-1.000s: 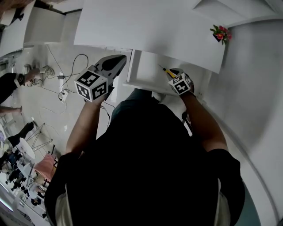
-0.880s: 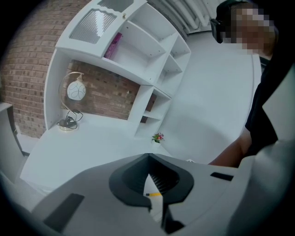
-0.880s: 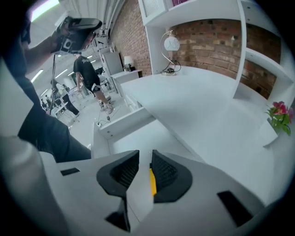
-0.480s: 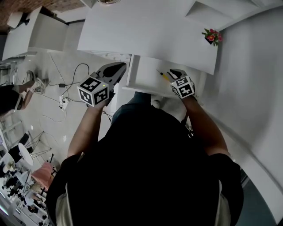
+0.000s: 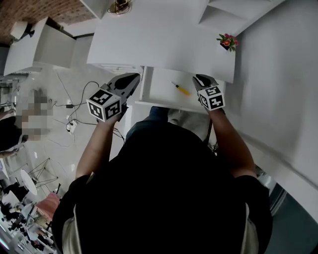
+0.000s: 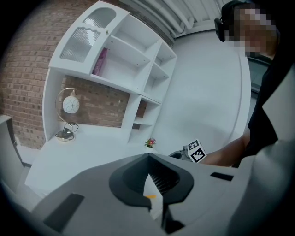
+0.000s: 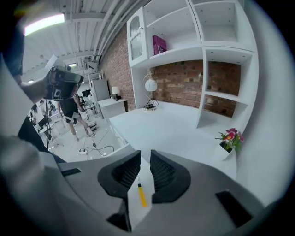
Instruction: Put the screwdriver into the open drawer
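Nearby, the open drawer (image 5: 158,93) held the yellow screwdriver (image 5: 181,89), lying flat; right gripper (image 5: 199,78) hovered at its right end, jaws slightly apart, empty. Left gripper (image 5: 135,77), tips pressed together, hung left of the drawer. Beyond: white desk (image 5: 159,39), flower pot (image 5: 226,41), lamp (image 5: 119,6)

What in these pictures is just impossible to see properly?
1. Screwdriver: in the head view its tip is too small to tell. In the left gripper view only an orange sliver shows behind the left tongs.
2. Drawer: in the right gripper view the right tongs cover all but a narrow strip.
3. Purple book: in the right gripper view its print is too small to read.
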